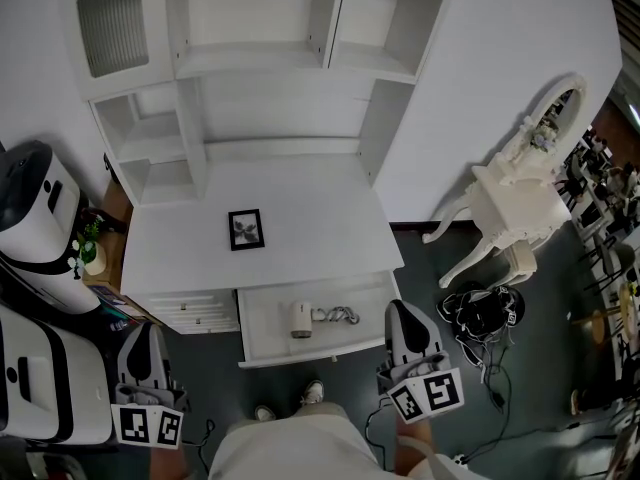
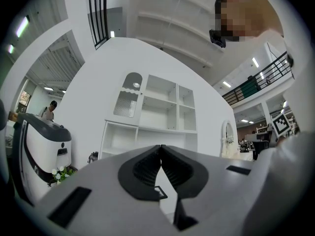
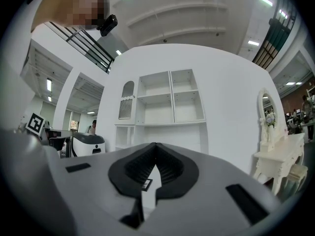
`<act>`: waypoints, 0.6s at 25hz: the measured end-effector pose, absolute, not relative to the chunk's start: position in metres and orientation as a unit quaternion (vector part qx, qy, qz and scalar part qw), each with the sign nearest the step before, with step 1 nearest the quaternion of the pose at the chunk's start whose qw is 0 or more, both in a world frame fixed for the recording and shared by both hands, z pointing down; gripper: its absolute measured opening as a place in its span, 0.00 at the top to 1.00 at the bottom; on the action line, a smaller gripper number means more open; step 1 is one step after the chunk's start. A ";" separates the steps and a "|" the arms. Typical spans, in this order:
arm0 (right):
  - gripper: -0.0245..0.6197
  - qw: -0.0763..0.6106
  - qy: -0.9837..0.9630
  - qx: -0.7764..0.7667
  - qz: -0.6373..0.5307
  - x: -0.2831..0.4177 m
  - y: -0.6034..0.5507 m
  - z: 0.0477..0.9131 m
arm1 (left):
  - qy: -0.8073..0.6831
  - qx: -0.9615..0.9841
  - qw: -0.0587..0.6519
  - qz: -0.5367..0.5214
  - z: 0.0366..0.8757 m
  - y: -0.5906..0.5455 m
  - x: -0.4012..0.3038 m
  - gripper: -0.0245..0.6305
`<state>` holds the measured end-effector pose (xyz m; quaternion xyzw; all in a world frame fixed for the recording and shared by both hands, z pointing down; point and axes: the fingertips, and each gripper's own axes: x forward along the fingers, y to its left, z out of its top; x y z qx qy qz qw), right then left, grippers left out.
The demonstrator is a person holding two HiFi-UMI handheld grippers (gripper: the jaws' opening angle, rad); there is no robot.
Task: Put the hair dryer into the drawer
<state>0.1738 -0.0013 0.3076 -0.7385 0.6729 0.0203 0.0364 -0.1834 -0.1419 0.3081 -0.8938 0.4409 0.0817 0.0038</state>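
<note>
Left gripper (image 2: 161,149) and right gripper (image 3: 155,146): jaws pressed together, pinching nothing. Only the head view shows the white hair dryer (image 1: 302,319), lying inside the open white drawer (image 1: 300,354). Gripper views show just the white shelf cabinet (image 3: 162,102).

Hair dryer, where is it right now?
In the head view, the hair dryer lies inside the open drawer, near its middle, with its coiled cord just to its right. The drawer is pulled out below the picture frame.
</note>
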 end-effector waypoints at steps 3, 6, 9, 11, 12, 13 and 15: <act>0.95 0.032 0.671 -0.741 0.022 0.172 0.002 0.308 | 0.438 -0.895 0.002 0.084 0.309 -0.141 -0.183 0.94; 0.95 0.027 0.671 -0.741 0.023 0.168 0.005 0.307 | 0.437 -0.896 -0.001 0.086 0.311 -0.138 -0.186 0.94; 0.95 0.020 0.670 -0.741 0.025 0.163 0.007 0.308 | 0.437 -0.896 -0.006 0.085 0.315 -0.136 -0.190 0.94; 0.95 0.016 0.671 -0.741 0.024 0.159 0.007 0.311 | 0.437 -0.896 -0.009 0.084 0.319 -0.136 -0.192 0.94; 0.95 0.015 0.671 -0.741 0.023 0.157 0.007 0.312 | 0.437 -0.896 -0.011 0.083 0.320 -0.135 -0.194 0.94; 0.95 0.013 0.671 -0.741 0.023 0.156 0.008 0.313 | 0.436 -0.896 -0.012 0.083 0.322 -0.135 -0.195 0.94; 0.95 0.011 0.671 -0.741 0.022 0.154 0.010 0.314 | 0.436 -0.896 -0.014 0.082 0.324 -0.133 -0.196 0.94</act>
